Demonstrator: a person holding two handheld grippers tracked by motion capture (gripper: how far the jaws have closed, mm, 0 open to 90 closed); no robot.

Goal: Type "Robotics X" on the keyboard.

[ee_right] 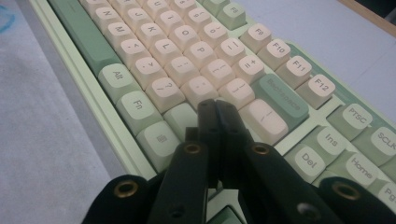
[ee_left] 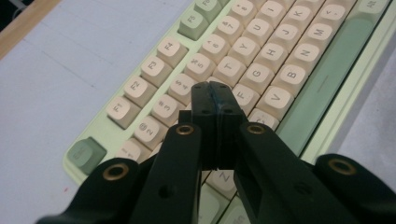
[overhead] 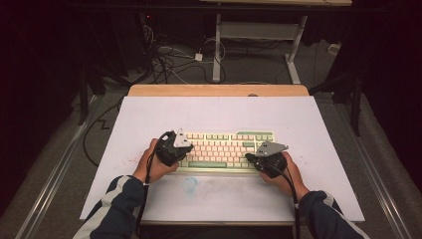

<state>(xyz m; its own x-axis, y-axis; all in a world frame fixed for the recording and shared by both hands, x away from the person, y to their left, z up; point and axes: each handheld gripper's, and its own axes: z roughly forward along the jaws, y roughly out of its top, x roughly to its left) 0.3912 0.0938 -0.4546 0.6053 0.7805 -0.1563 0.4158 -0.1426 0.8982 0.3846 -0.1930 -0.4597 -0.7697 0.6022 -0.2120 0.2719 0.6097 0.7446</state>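
Note:
A pale green keyboard (overhead: 226,149) with cream keys lies on the white mat, just in front of the person. My left gripper (overhead: 185,153) hovers over the keyboard's left end. Its jaws are shut with nothing between them, and the tips (ee_left: 209,88) sit just above the letter keys (ee_left: 243,95) near F. My right gripper (overhead: 250,158) stands over the keyboard's right part. It is shut and empty too, its tips (ee_right: 215,105) low over the keys beside the large cream key (ee_right: 262,120) under Backspace. A hand holds each gripper from below.
The white mat (overhead: 149,119) covers a wooden table (overhead: 219,90). A blue smudge (overhead: 190,184) marks the mat in front of the keyboard. Cables (overhead: 164,59) lie on the floor beyond the table, beside the white legs of another desk (overhead: 217,50).

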